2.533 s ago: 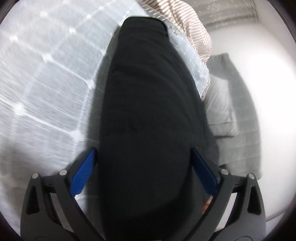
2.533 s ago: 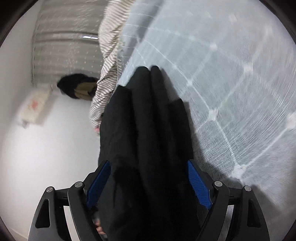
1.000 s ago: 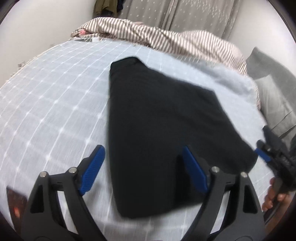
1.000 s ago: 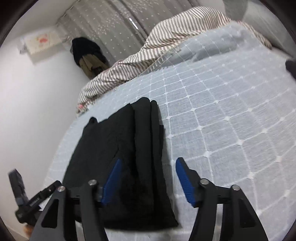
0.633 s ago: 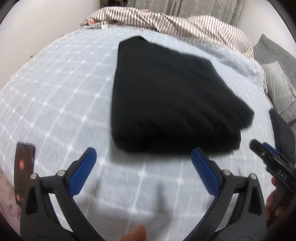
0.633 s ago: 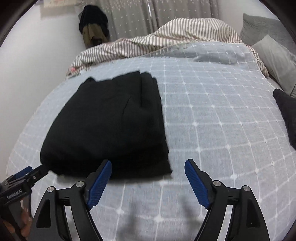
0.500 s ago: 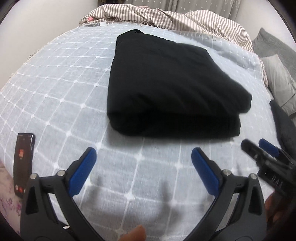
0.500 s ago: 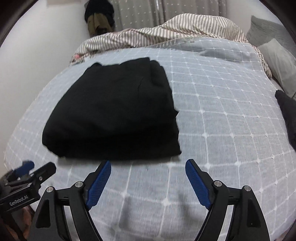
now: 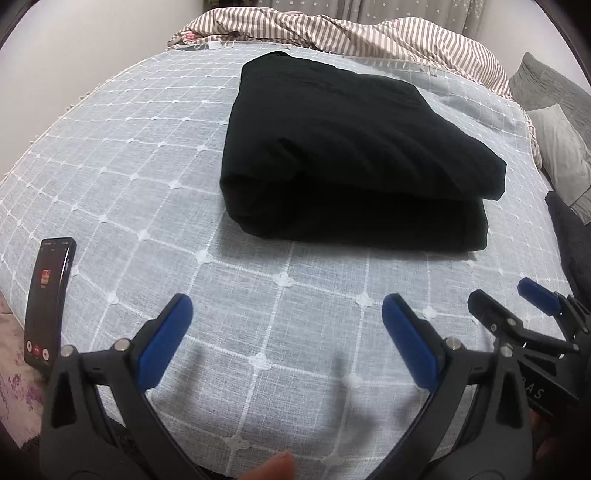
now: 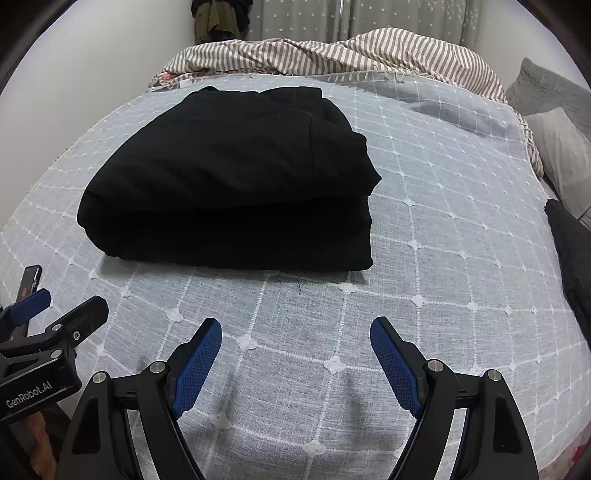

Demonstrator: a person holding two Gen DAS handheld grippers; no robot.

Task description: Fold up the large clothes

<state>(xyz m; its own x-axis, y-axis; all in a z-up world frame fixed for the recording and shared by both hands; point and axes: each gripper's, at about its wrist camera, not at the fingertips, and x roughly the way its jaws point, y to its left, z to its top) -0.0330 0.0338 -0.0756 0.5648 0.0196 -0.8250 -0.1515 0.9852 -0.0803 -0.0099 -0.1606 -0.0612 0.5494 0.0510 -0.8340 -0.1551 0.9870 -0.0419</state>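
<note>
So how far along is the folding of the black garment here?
Done: the black garment lies as a compact folded stack on the bedspread. In hand: nothing; the left tongs and right tongs have just been opening and hang empty, short of it. Left: possibly the dark cloth at the bed's edge; its state isn't clear.

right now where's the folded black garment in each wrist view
Left wrist: folded black garment sits upper centre, right of the black phone.
Right wrist: it sits upper left of centre.
Shared landmark: the brown-and-white striped blanket bunched behind it.
</note>
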